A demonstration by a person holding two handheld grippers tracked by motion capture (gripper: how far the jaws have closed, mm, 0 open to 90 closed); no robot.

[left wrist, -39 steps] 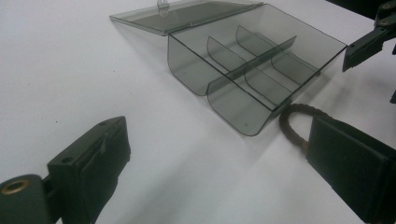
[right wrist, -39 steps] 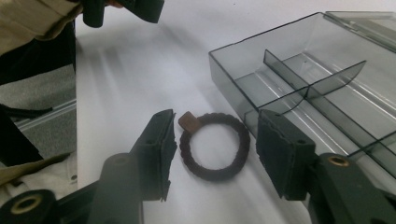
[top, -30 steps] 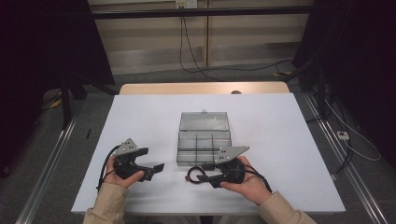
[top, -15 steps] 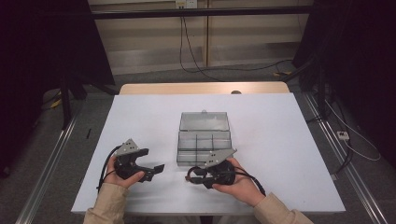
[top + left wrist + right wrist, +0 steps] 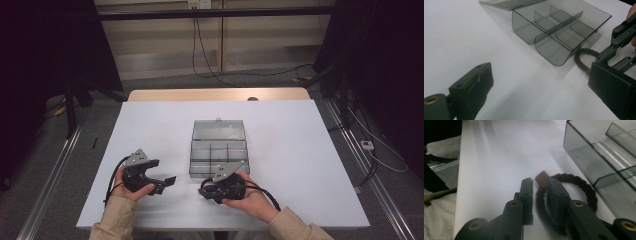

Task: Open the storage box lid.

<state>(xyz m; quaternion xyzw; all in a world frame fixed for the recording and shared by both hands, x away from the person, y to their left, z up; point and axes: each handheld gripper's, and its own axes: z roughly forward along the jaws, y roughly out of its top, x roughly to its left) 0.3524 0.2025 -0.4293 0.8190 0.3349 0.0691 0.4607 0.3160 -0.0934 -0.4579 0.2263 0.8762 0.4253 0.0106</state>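
A dark brown braided hair tie (image 5: 584, 187) with a small brown tag (image 5: 542, 179) lies on the white table (image 5: 300, 150), just in front of a clear grey compartment box (image 5: 218, 150). My right gripper (image 5: 540, 183) reaches down over it. Its jaws have just been closing and stand narrow, one on each side of the band next to the tag, with a thin gap still showing at the left pad. In the high view the right gripper (image 5: 205, 189) sits at the box's near left corner. My left gripper (image 5: 162, 171) stays open and empty further left. The hair tie (image 5: 580, 53) also shows beside the box (image 5: 559, 30).
The box's lid (image 5: 217, 130) lies open flat behind it, and its compartments hold nothing I can see. A wooden strip (image 5: 215, 94) borders the table's far edge. Cables trail over the floor beyond. Bare white table spreads left and right of the box.
The right hand has slid left and down towards the box's near left corner, and its jaws have narrowed around the hair tie. The left hand has kept still.
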